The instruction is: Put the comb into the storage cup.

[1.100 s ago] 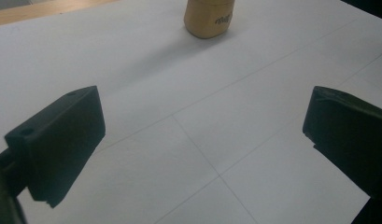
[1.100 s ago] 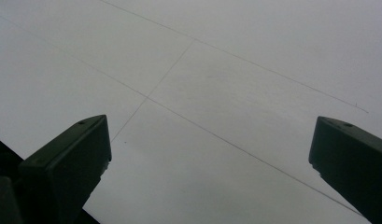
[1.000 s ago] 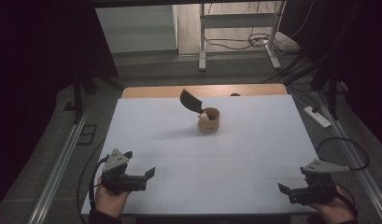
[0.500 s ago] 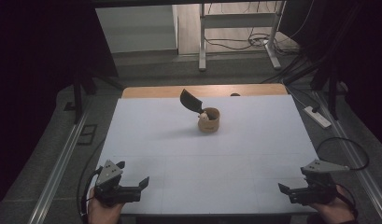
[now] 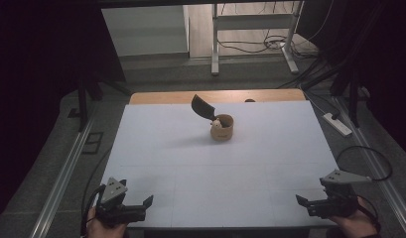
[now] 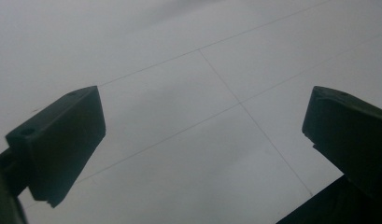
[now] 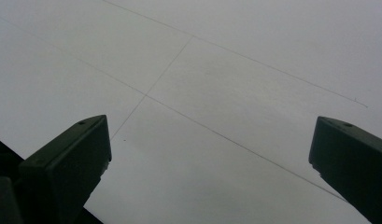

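**Both grippers at the near table corners, jaws wide and empty**

The table [image 5: 190, 163] carries a white top marked with thin grid lines; a strip of bare wood shows along its far edge.

A small tan cup [image 5: 222, 127] stands upright on the far half of the table, near the middle of its width. A dark flat piece [image 5: 203, 107] leans out of the cup, tilted up and to the left. Something pale sits inside the cup; what it is cannot be told.

The left gripper [image 5: 143, 208] sits at the near left corner of the table, held by the left hand [image 5: 103, 228]. In the left gripper view, its two black jaws stand far apart, with bare white surface between them.

The right gripper [image 5: 304, 204] sits at the near right corner, held by the right hand [image 5: 357, 225]. In the right gripper view, its jaws are likewise spread wide over bare table.

Both grippers are well apart from the cup and from each other.
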A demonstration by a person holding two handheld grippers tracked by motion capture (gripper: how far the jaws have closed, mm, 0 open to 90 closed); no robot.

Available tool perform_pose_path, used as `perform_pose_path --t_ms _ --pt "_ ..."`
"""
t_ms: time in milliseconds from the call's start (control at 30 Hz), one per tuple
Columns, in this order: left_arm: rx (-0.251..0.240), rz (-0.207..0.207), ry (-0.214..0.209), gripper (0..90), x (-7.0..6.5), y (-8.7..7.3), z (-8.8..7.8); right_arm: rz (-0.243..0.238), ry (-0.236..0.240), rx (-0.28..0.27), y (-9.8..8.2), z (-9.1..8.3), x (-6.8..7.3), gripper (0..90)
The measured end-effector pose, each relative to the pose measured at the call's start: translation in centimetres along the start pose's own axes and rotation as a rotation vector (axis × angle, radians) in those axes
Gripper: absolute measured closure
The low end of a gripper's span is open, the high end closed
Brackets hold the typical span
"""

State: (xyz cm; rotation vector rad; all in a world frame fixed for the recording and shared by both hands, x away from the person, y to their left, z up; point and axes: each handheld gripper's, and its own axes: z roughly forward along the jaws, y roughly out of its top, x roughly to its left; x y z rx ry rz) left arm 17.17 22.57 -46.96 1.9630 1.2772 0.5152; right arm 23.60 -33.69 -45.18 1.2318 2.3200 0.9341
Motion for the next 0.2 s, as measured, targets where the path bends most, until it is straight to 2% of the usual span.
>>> perform_pose_path --t_ms 200 --pt "0.014 0.001 0.0 0.8 -0.03 0.1 0.18 -0.005 0.0 0.0 0.0 0.06 0.0 0.0"
